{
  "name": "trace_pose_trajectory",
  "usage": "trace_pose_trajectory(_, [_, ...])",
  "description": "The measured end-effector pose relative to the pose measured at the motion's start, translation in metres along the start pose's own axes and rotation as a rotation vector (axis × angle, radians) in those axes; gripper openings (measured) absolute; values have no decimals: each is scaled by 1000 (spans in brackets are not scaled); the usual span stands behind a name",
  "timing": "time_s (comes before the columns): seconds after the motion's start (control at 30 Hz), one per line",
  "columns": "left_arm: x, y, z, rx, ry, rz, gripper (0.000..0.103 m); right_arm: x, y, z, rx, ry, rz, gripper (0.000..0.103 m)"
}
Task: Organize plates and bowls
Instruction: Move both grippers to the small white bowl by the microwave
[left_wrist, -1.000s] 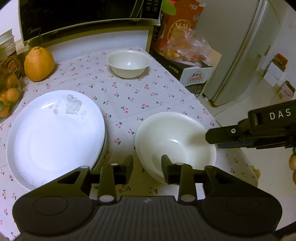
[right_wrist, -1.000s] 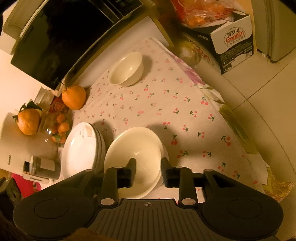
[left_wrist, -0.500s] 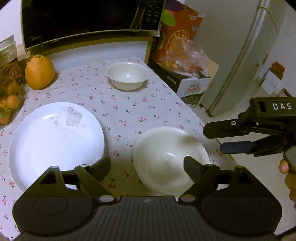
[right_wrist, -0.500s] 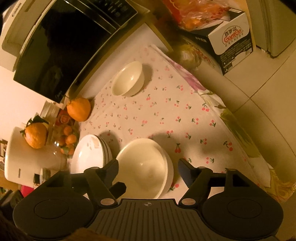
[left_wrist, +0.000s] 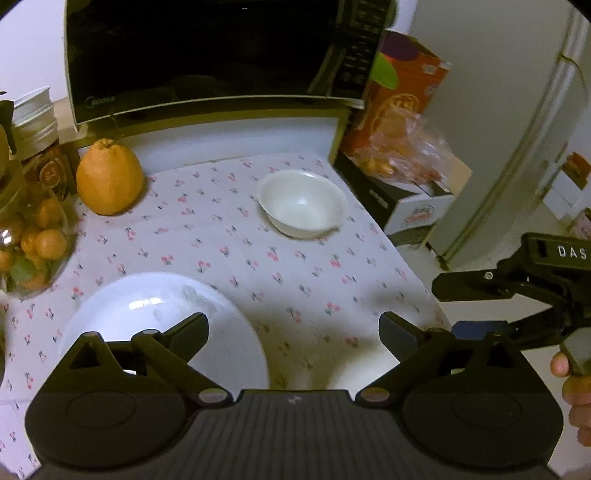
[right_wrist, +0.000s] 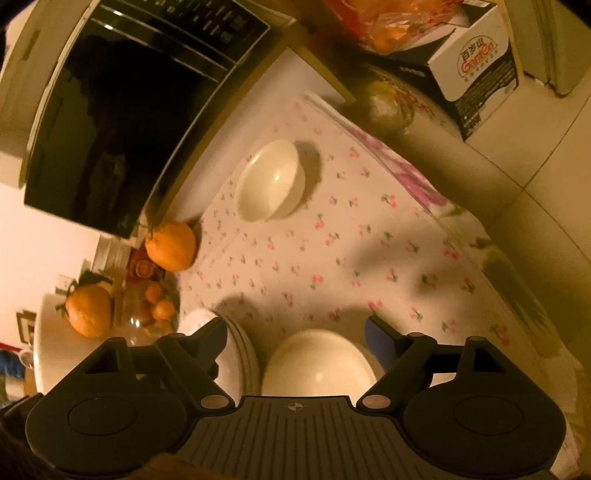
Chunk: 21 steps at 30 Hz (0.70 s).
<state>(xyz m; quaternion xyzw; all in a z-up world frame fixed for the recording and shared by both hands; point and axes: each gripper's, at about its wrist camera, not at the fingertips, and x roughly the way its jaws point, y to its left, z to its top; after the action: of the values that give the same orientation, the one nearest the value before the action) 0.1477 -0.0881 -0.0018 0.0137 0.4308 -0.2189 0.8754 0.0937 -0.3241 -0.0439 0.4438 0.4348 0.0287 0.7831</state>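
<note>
Presently both tools stand clear of the crockery, and the step in hand appears to be the interval between one placement and the next pick.

Left to right in the left wrist view: the stack of white plates lies at about eight o'clock on the cherry-print tablecloth, partly behind the left gripper, whose jaws are opening with only bare cloth between them. The small white bowl sits alone at one o'clock, near the microwave. The right gripper enters at three o'clock; its jaws are opening and hold nothing.

In the right wrist view the plate stack sits at seven o'clock, just beside the large cream bowl at six o'clock, which lies low between the spread fingers, untouched. The small bowl stands well apart at twelve o'clock.

Orientation: every piece is round, so no long axis applies; both bowls stand upright, mouths up, and the plates lie flat, faces up.

Judgement: the small bowl remains unsorted. The next move likely calls for reaching to the far side, closing on its rim, and nesting it in the large bowl.
</note>
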Motion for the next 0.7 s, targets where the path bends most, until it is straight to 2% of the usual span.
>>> trace_pose_trajectory(0.43, [44,22,60,-42,17,-23,97,48,-3,60,65,-26,90,83])
trace_pose_trajectory(0.6, [70,30,74,-88,31,-57,86,64,-15,71,95,-69,150,83])
trace_pose_trajectory(0.67, [81,32,78,-102,42,-80,73,69,-22,71,96,-114,194,83])
trace_pose_trajectory(0.7, [85,32,80,-108,43,-92,71,73,-24,72,106,-118,199,83])
